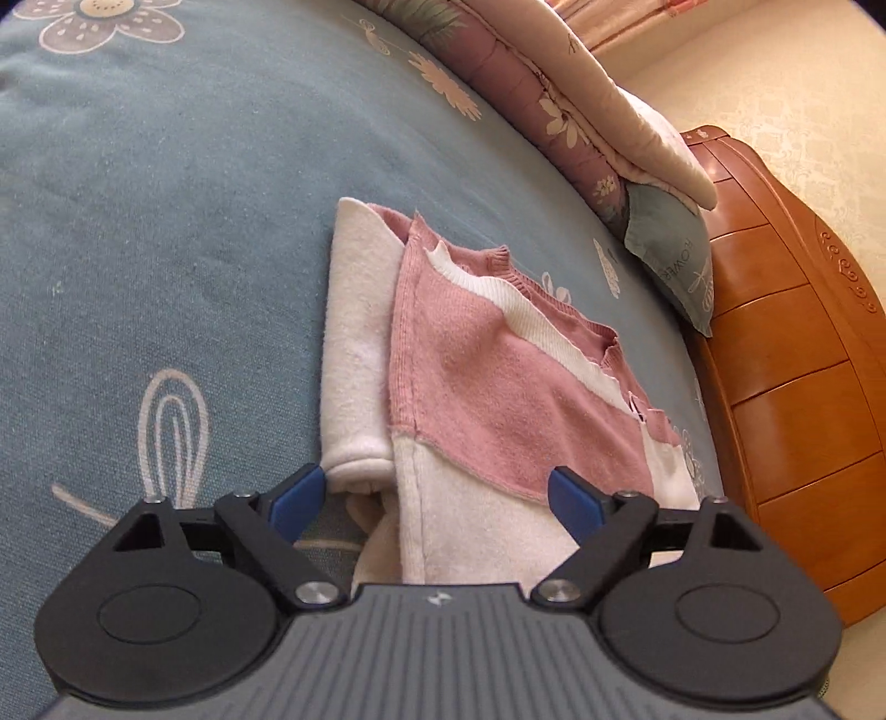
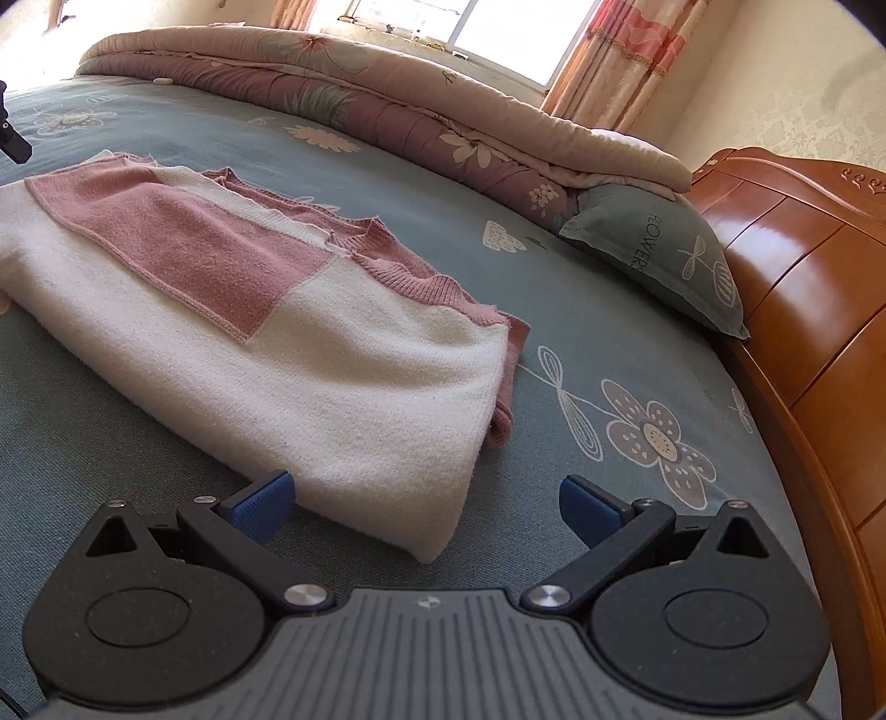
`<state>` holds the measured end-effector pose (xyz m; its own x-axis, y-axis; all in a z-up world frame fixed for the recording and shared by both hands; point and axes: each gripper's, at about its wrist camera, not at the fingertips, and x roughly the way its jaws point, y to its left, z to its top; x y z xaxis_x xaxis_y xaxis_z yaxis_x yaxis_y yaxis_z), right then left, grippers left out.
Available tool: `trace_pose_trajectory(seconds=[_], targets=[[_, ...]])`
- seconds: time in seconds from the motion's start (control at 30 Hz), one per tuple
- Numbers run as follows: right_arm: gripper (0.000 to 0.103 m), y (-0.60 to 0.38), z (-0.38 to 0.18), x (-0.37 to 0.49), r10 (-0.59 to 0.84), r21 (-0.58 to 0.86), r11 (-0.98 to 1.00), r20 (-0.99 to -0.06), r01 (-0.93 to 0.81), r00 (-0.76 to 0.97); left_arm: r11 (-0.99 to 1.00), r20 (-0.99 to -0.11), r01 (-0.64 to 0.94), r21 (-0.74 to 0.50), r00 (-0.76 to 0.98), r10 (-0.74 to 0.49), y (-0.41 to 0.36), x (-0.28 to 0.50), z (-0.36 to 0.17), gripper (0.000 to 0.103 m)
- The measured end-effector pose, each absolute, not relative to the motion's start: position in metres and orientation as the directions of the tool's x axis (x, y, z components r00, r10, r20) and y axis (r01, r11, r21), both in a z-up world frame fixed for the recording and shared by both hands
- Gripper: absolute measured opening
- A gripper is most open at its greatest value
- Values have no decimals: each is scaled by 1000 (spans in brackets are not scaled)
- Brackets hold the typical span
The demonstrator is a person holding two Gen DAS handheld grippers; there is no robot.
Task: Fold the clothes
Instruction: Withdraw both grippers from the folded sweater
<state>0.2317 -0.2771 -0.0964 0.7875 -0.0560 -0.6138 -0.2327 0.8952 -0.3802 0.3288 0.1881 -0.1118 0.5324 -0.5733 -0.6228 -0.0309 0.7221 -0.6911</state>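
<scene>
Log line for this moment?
stage: sweater folded on bed | left gripper: open, at sweater end | right gripper: open, at sweater corner | held: nothing

This is a bedroom in a home: a wide bed under a grey-blue flower-printed sheet (image 2: 387,166), a rolled mauve and cream floral quilt (image 2: 387,94), a grey-green pillow lettered "FLOWERS" (image 2: 653,243), a glossy carved wooden headboard (image 2: 819,310), patterned wallpaper (image 2: 797,99), and pink-and-orange curtains (image 2: 631,55) beside a sunlit window (image 2: 470,27).
</scene>
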Motion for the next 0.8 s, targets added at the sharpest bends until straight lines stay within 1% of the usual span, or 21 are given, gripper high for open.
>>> trace_pose_trajectory(seconds=[0.1, 0.27, 0.3, 0.33, 0.37, 0.43, 0.53, 0.57, 0.6, 0.63, 0.7, 0.8], targets=[[103, -277, -97, 227, -64, -381, 896, -618, -227, 784, 720, -598, 6, -694, 554, -580, 186, 315, -106, 86], [103, -273, -96, 225, -52, -365, 901, -627, -234, 778, 678, -547, 59, -732, 541, -638, 180, 318, -109, 86], [103, -271, -96, 225, -48, -362, 902, -627, -236, 778, 671, -544, 61, -739, 535, -647, 178, 322, -111, 83], [103, -269, -95, 225, -43, -357, 904, -627, -237, 778, 664, -541, 59, -746, 529, -654, 176, 325, -115, 73], [103, -268, -94, 224, -37, -351, 905, -626, -239, 779, 656, -538, 57, -753, 522, -662, 175, 329, -118, 66], [103, -265, -91, 222, -24, -341, 907, -627, -246, 779, 642, -537, 40, -765, 510, -672, 175, 329, -128, 45], [103, -261, -89, 218, -9, -337, 905, -627, -261, 779, 614, -525, 13, -789, 505, -686, 178, 322, -142, 31], [103, -260, -90, 217, -7, -338, 903, -629, -265, 777, 601, -514, 8, -799, 509, -690, 180, 318, -145, 28], [103, -259, -91, 217, -7, -337, 902, -634, -268, 773, 599, -512, 5, -801, 513, -689, 182, 314, -148, 22], [103, -259, -92, 217, -9, -338, 902, -638, -269, 770, 610, -523, 2, -792, 514, -680, 183, 311, -147, 6], [103, -260, -94, 219, -15, -338, 902, -645, -269, 764, 636, -541, 10, -771, 516, -664, 184, 307, -141, 6], [103, -263, -92, 219, -10, -324, 909, -648, -264, 762, 656, -539, 62, -752, 516, -666, 184, 299, -123, 5]])
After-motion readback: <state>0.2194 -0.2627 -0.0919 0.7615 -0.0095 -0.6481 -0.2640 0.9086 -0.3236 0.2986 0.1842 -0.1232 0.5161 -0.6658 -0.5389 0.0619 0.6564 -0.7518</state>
